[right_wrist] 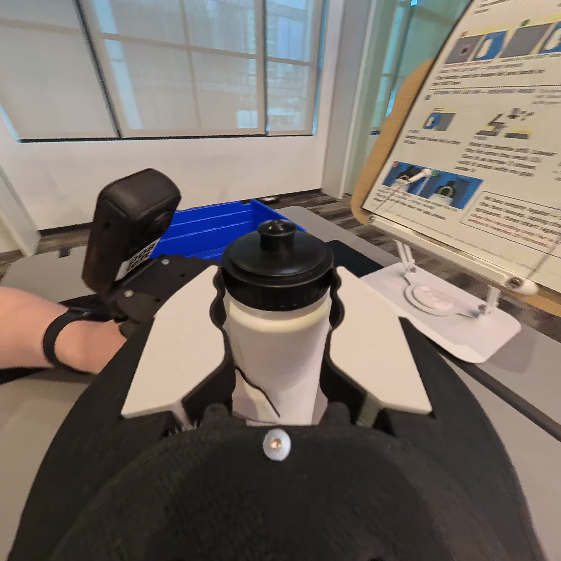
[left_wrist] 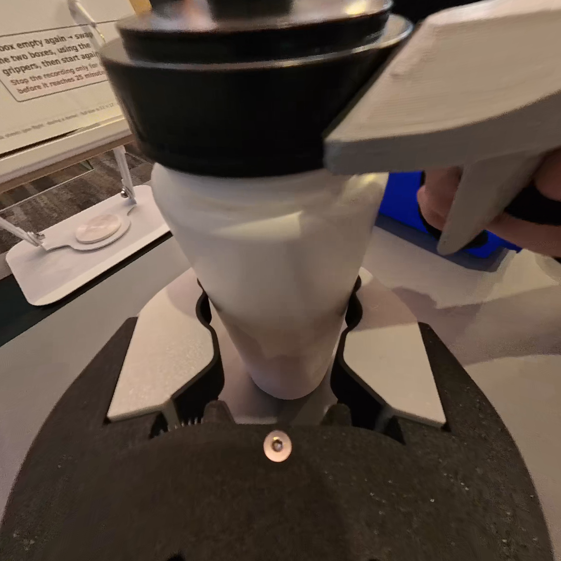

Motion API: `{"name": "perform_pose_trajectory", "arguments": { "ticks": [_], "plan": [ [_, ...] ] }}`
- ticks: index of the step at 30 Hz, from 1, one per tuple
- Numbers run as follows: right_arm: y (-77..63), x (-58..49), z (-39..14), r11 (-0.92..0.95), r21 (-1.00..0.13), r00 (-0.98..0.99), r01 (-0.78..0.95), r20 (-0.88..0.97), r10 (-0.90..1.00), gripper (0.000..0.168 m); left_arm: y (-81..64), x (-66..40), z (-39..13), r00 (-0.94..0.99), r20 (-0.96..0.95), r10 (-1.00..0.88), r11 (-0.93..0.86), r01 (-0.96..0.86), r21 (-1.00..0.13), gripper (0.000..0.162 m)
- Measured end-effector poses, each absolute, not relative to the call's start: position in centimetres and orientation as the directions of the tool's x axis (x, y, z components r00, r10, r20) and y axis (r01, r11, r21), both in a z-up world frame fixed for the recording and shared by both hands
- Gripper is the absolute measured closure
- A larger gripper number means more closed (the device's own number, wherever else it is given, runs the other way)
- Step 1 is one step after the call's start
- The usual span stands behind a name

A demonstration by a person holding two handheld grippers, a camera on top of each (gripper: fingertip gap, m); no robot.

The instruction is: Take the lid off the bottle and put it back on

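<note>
Smooth grey table (right_wrist: 501, 400) underneath everything, blue ribbed plastic bin (right_wrist: 209, 230) at the back. White metal stand (right_wrist: 449, 321) off to one side, propping up a printed instruction sheet (right_wrist: 473, 127). Standing upright on the table, a white matte plastic bottle (right_wrist: 279, 358) with a round black lid (right_wrist: 276, 270) on top, little knob spout on it. Left gripper (left_wrist: 279, 306) clamped on the bottle's lower body, wavy black pads against it. Right gripper (right_wrist: 277, 291) clamped around the lid, grey flat fingers (right_wrist: 182, 334) either side.
</note>
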State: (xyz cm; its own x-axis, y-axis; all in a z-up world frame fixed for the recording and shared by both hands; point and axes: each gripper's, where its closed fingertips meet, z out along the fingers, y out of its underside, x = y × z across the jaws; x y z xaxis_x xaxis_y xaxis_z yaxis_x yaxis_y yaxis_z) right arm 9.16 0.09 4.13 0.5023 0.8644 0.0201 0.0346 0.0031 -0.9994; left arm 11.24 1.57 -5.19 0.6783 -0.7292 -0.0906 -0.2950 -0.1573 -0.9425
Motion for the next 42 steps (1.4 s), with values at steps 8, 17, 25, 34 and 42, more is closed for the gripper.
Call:
{"name": "perform_pose_trajectory", "arguments": {
  "ticks": [8,17,25,34,42],
  "plan": [
    [0.0,9.1,4.1,0.022,-0.996,0.559,0.090,0.069,0.826,0.099,1.6,11.2,-5.2,0.676,-0.085,-0.732,-0.163,-0.295,-0.941,0.073],
    [-1.4,10.4,4.8,-0.015,-0.995,0.216,0.104,0.008,0.976,0.084,0.0,12.8,-5.1,0.516,-0.070,-0.854,-0.098,-0.292,-0.952,0.073],
    [-1.3,9.9,4.2,0.007,-0.993,0.234,0.116,0.034,0.972,0.097,-0.3,13.1,-5.1,0.516,-0.072,-0.853,-0.100,-0.298,-0.949,0.073],
    [-0.2,9.1,4.2,-0.026,-0.997,0.525,0.078,0.019,0.851,0.098,1.0,11.4,-5.3,0.680,-0.082,-0.728,-0.179,-0.304,-0.936,0.074],
    [-0.2,9.0,3.9,0.003,-0.987,0.521,0.158,0.086,0.849,0.096,1.0,11.5,-5.3,0.656,-0.074,-0.751,-0.172,-0.302,-0.937,0.073]
  ]
}}
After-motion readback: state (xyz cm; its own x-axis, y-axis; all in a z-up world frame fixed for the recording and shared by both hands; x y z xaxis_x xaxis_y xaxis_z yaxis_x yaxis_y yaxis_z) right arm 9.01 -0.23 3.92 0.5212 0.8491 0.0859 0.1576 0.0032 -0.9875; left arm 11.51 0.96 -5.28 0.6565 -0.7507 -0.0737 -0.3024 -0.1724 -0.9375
